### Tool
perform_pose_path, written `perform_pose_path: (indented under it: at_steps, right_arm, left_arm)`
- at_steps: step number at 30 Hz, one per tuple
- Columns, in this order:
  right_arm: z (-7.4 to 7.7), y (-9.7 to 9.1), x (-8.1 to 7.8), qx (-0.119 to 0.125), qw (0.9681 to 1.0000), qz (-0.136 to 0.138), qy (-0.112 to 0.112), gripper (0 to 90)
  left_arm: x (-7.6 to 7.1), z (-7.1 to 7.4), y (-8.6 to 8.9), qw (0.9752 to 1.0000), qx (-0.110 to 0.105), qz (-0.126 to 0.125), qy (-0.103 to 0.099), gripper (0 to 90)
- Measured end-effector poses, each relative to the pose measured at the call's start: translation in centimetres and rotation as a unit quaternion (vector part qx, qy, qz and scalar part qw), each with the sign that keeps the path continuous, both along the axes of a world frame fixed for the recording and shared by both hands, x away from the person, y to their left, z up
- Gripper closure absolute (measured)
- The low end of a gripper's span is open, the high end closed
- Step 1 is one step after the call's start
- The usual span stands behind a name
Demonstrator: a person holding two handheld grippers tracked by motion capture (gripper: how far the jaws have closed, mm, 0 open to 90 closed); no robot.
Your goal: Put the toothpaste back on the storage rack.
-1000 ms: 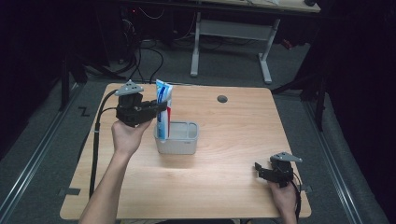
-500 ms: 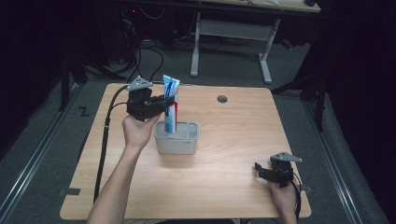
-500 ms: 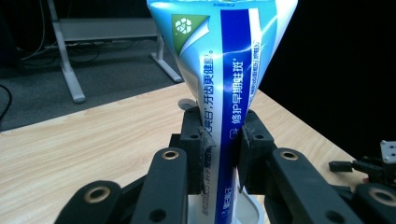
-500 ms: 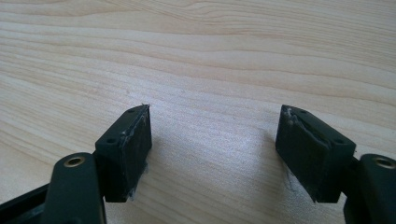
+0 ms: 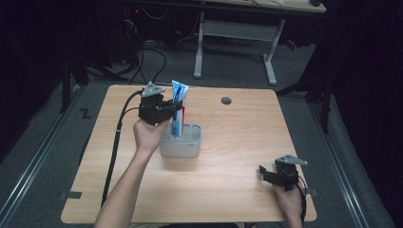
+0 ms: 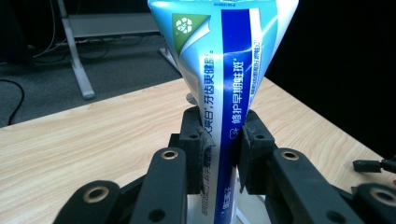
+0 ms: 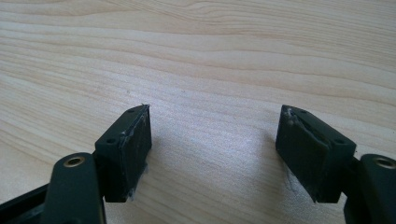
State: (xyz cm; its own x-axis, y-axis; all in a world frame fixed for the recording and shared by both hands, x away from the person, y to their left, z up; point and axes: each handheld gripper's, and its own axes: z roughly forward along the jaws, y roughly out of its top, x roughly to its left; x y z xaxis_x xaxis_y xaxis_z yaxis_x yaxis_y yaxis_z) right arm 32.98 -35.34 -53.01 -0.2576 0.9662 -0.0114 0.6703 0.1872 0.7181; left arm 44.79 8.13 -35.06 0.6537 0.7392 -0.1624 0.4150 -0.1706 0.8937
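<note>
One toothpaste tube [image 6: 224,74], pinched in my left gripper [image 6: 223,149], had moved upright into the holder [image 5: 183,145] at twelve o'clock; my right gripper [image 7: 215,154] stayed wide.

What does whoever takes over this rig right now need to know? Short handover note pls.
Left gripper: shut on the toothpaste tube, held upright, its lower end inside the grey holder mid-table.
Right gripper: open, holding nothing, low over the table near its front right corner.
Done: tube stands in the holder.
Left, probably: release the tube and check it stays upright.
</note>
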Motion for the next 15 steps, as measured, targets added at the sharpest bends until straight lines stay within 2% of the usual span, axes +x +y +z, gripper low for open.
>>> perform_pose_path:
  at_steps: [15]
  right_arm:
    - [0.0,0.0,0.0,0.001,1.0,-0.001,0.0,26.8]
  left_arm:
    - [0.1,-1.8,-0.3,0.9999,0.015,0.003,0.007,74.5]
